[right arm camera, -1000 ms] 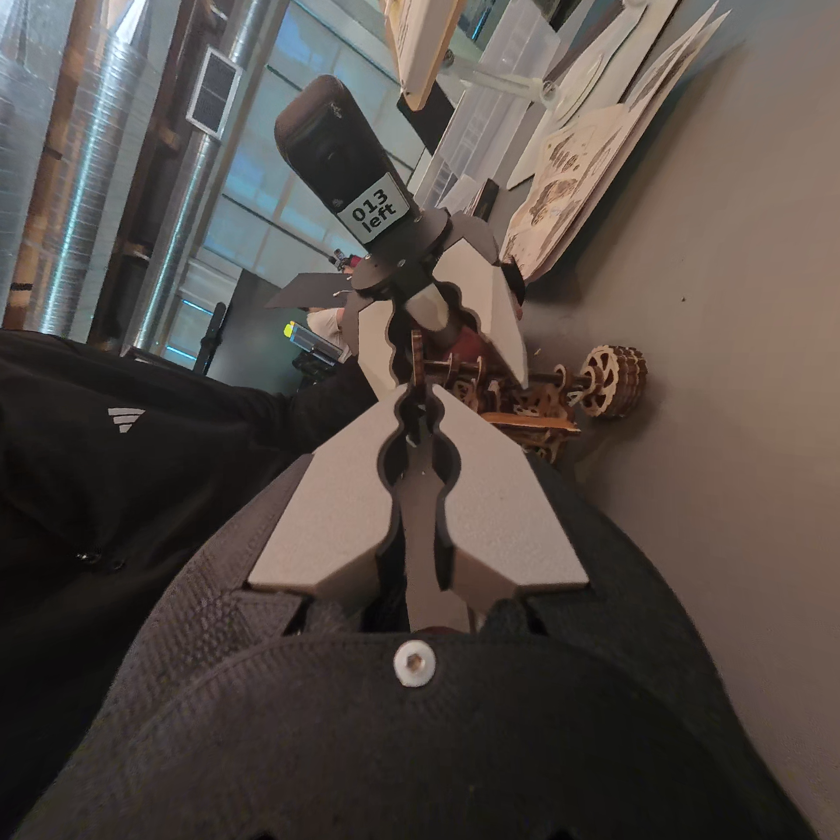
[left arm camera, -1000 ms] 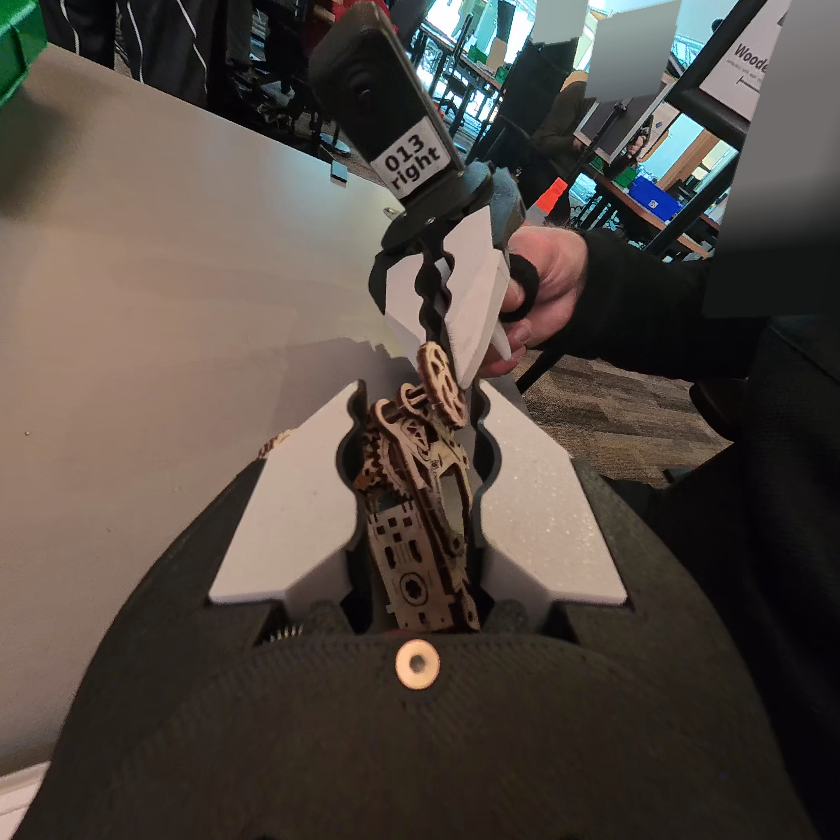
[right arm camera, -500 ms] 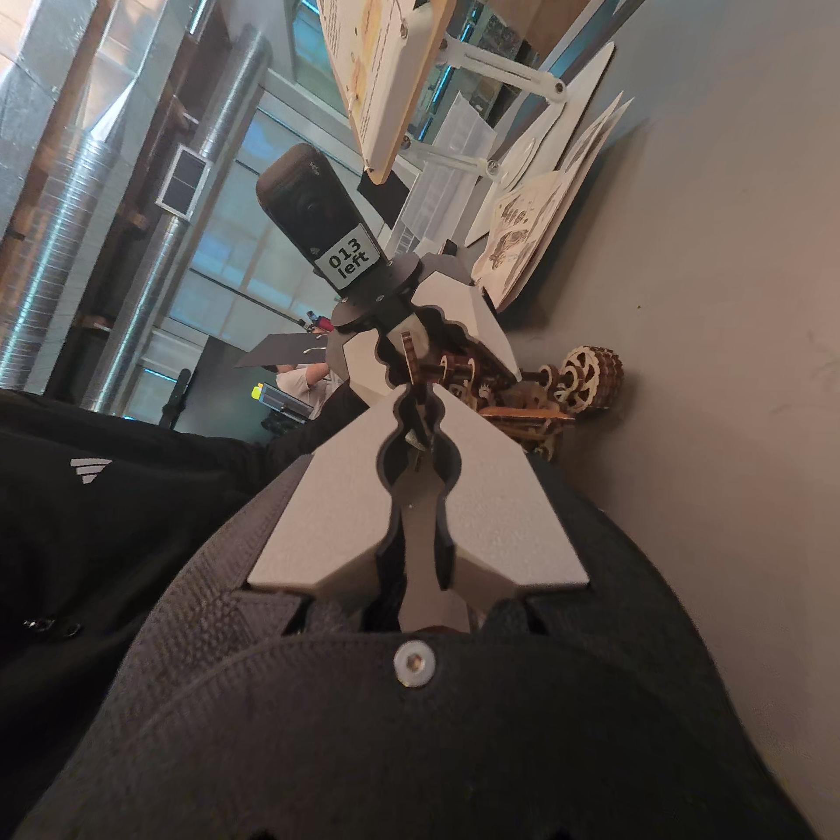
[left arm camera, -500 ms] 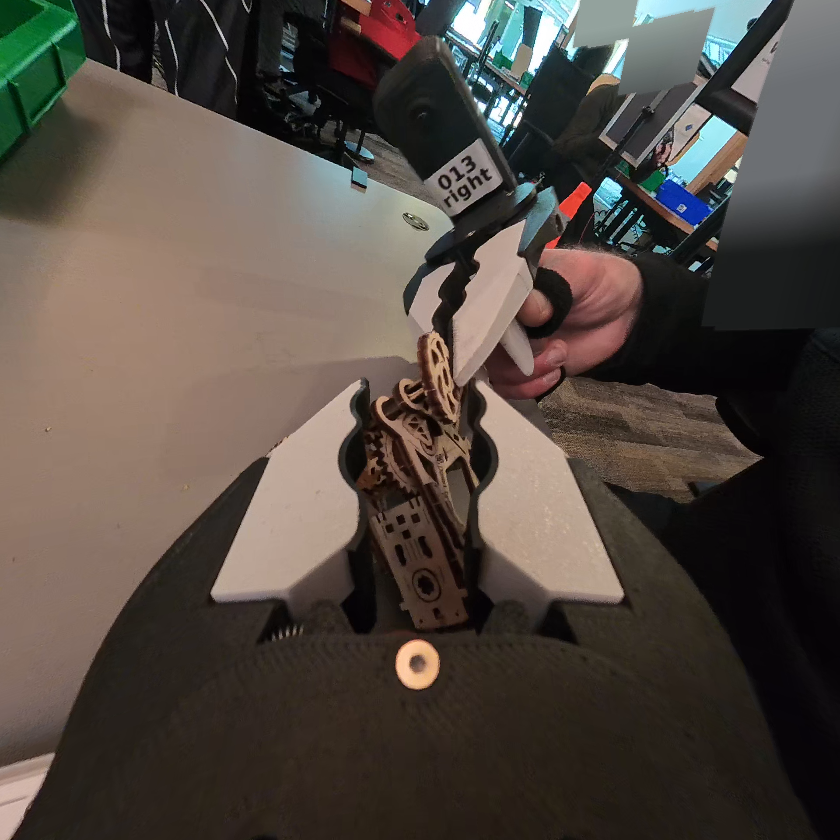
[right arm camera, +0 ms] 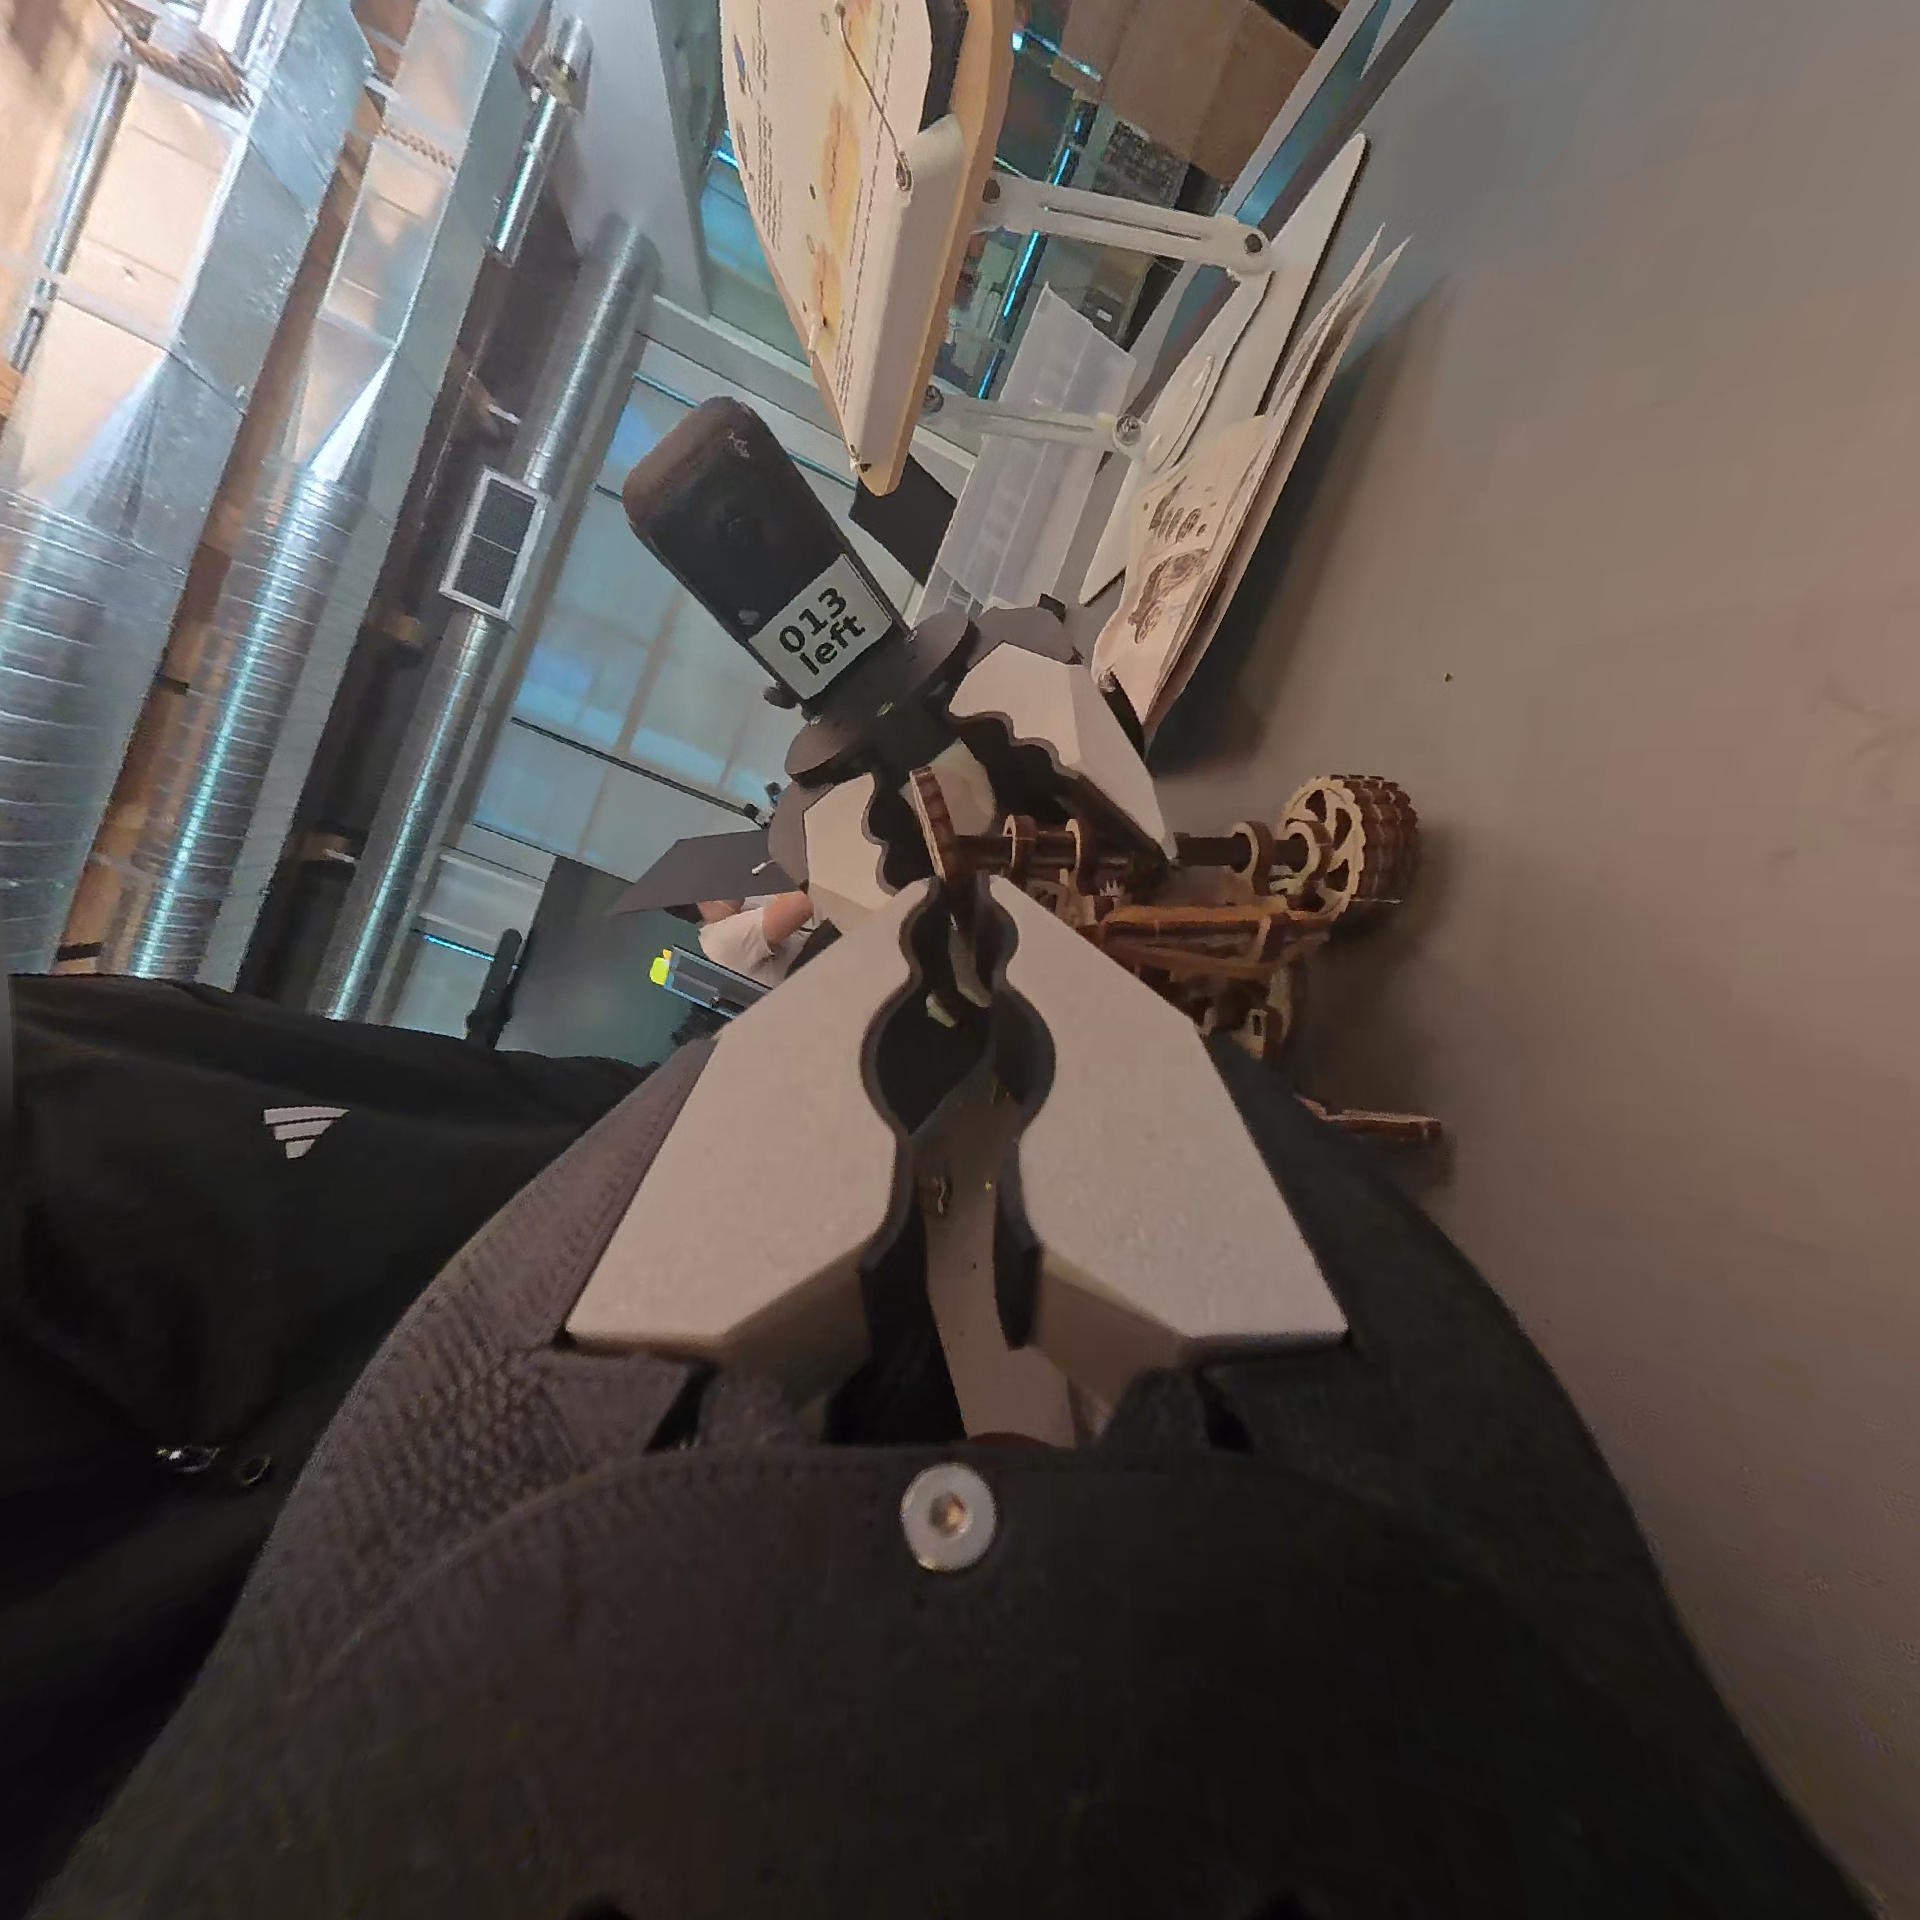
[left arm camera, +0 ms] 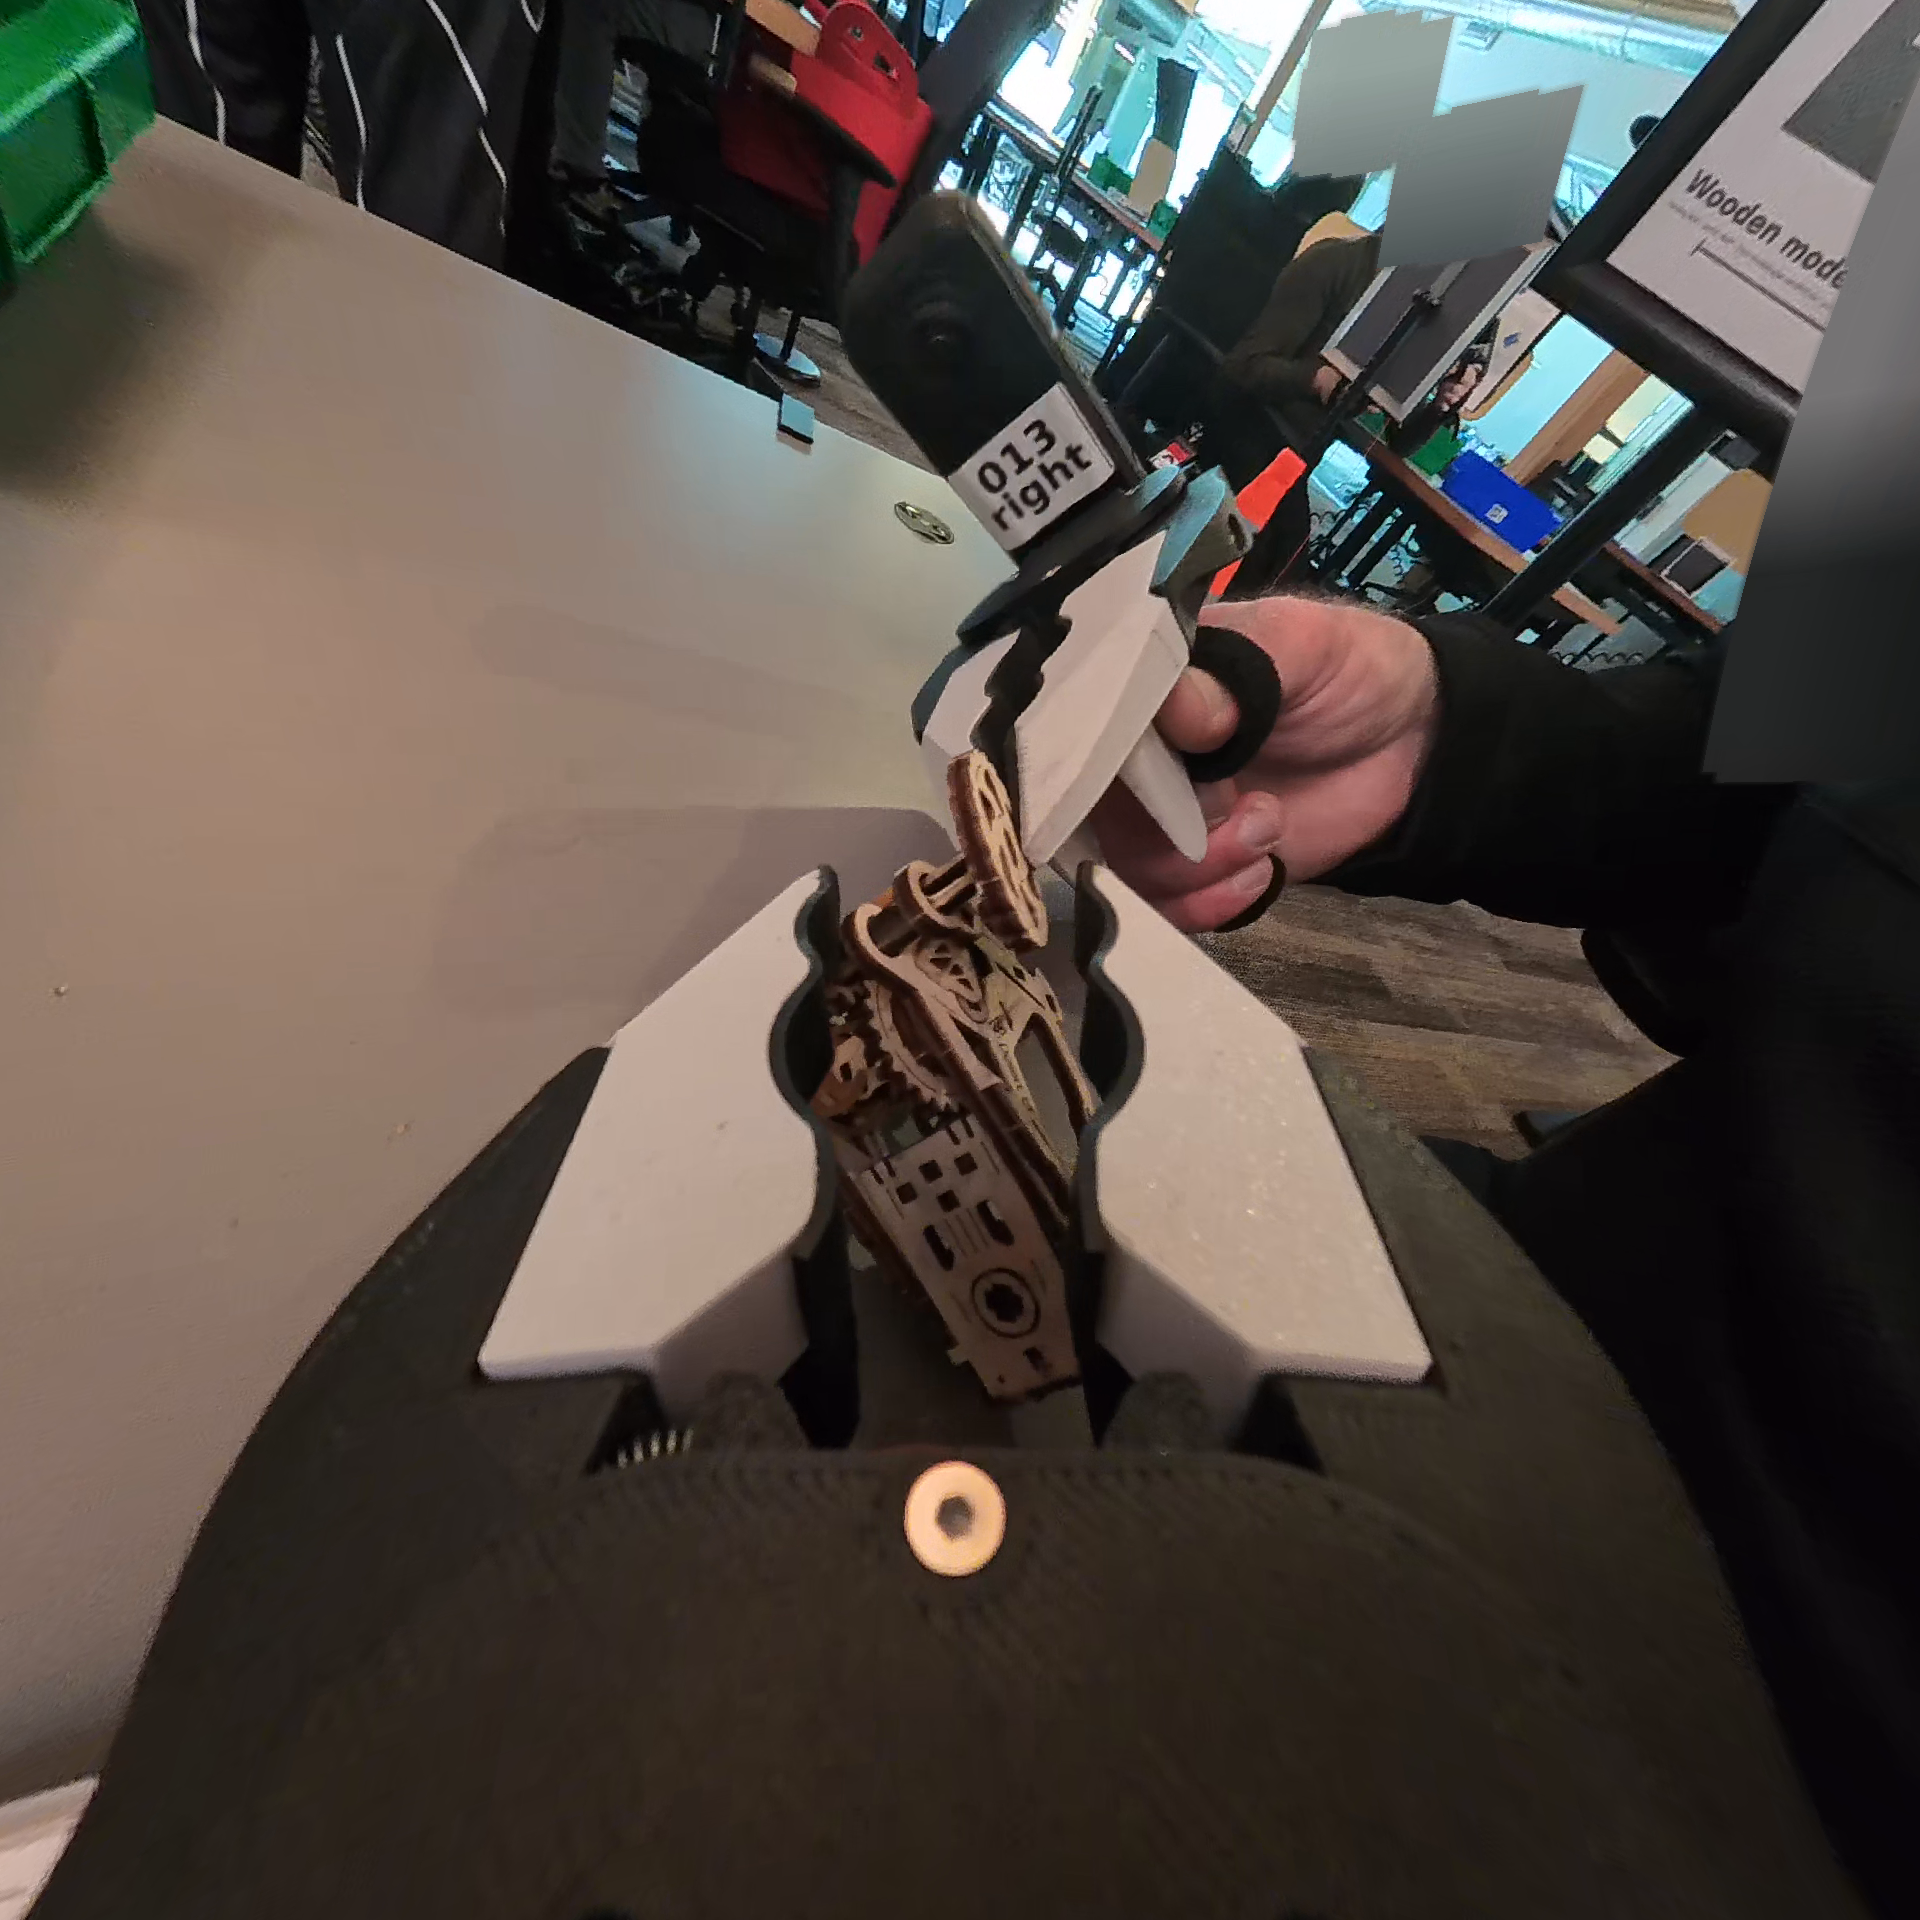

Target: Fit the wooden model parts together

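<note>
My left gripper (left arm camera: pixel 956 894) is shut on the body of a wooden model vehicle (left arm camera: pixel 956 1143) and holds it at the table's edge. My right gripper (left arm camera: pixel 987 774) comes from above right, held by a hand (left arm camera: pixel 1320 727). It is shut on a wooden wheel (left arm camera: pixel 995 847) that touches the model's top end. In the right wrist view my right gripper (right arm camera: pixel 961 899) pinches the wheel (right arm camera: pixel 938 821) edge-on, against an axle. The left gripper (right arm camera: pixel 997 842) grips the model (right arm camera: pixel 1195 914) just beyond. A fitted wheel (right arm camera: pixel 1345 842) at the model's far end is near the table (right arm camera: pixel 1610 727).
A green bin (left arm camera: pixel 52 135) stands at the table's far left corner. Sheets of wooden parts (right arm camera: pixel 1195 561), a clear plastic box (right arm camera: pixel 1039 447) and a board on a white stand (right arm camera: pixel 862 208) sit behind the model. The table edge and floor (left arm camera: pixel 1455 997) lie to the right. My left and right fingertips are right by each other.
The right gripper and its wheel have shifted right and farther off in the left wrist view, with the wheel still at the model's top. Both grips are unchanged.
</note>
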Demonstrator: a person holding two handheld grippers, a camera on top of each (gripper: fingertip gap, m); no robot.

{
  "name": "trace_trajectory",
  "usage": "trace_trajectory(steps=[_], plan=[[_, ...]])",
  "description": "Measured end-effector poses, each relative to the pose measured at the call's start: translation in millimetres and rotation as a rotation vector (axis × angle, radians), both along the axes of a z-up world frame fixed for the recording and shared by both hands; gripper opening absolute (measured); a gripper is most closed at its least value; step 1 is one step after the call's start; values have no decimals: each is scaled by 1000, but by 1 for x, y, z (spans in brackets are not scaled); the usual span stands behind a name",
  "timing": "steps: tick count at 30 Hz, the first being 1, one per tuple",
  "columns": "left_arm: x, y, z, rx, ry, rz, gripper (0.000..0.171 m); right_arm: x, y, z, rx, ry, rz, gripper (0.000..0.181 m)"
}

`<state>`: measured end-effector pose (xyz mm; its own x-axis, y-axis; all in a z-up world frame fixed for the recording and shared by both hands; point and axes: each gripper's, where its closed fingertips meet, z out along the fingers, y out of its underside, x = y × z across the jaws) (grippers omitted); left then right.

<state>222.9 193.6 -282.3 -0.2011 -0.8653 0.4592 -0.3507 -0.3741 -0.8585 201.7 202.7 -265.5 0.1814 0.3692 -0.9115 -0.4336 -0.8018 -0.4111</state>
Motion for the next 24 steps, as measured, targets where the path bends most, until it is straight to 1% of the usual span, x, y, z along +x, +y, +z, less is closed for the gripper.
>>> trace_trajectory(steps=[2, 10, 15, 19, 24], plan=[[1, 2, -1, -3, 6, 11, 37, 1, 0, 1, -18, 45, -5, 2], [2, 3, -2, 13, 14, 20, 34, 3, 2, -2, -68, 122, -8, 3], [2, 2, -2, 20, 9, 20, 32, 3, 2, -1, -92, 110, 18, 3], [3, 4, -2, 23, 12, 33, 29, 5, 4, -1, -84, 51, 23, 4], [3, 3, -2, 26, 12, 28, 27, 3, 1, 2, -71, 58, 54, 8]])
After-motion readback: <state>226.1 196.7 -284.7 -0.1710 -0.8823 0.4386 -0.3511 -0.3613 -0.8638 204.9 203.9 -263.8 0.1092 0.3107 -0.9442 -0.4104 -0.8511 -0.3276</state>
